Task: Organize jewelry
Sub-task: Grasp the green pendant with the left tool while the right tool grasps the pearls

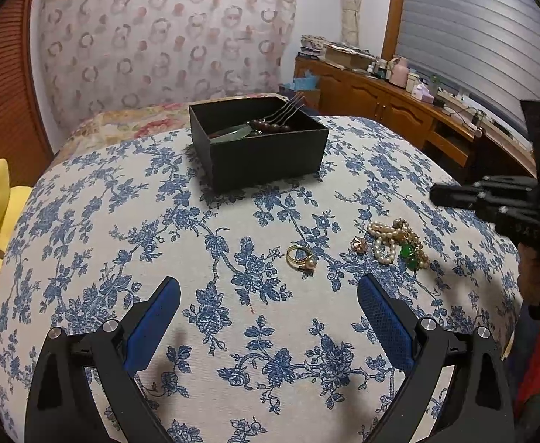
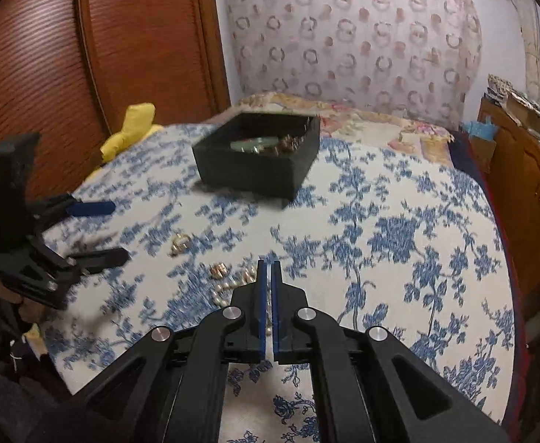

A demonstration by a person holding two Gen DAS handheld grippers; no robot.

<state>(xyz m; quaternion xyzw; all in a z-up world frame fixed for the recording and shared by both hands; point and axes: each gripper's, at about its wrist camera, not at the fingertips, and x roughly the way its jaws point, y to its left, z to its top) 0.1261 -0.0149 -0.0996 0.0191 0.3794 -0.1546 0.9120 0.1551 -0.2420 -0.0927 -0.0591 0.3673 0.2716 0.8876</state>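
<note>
The right gripper [image 2: 268, 264] has its jaws pressed together just above the pearl heap [image 1: 397, 243], nothing visibly between them; the left gripper [image 1: 268, 288] has its jaws spread wide over the blue-flowered bed cover [image 1: 210, 243]. A gold ring [image 1: 299, 257] lies beside the heap, with the black box [image 1: 258, 140] farther back holding beads and hairpins.

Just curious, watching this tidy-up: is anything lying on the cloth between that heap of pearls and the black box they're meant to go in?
Nothing visible blocks that path. Between the pearl pile and the black box there is only bare flowered cloth. The gold ring and a small earring lie beside the pile, off that line.
</note>
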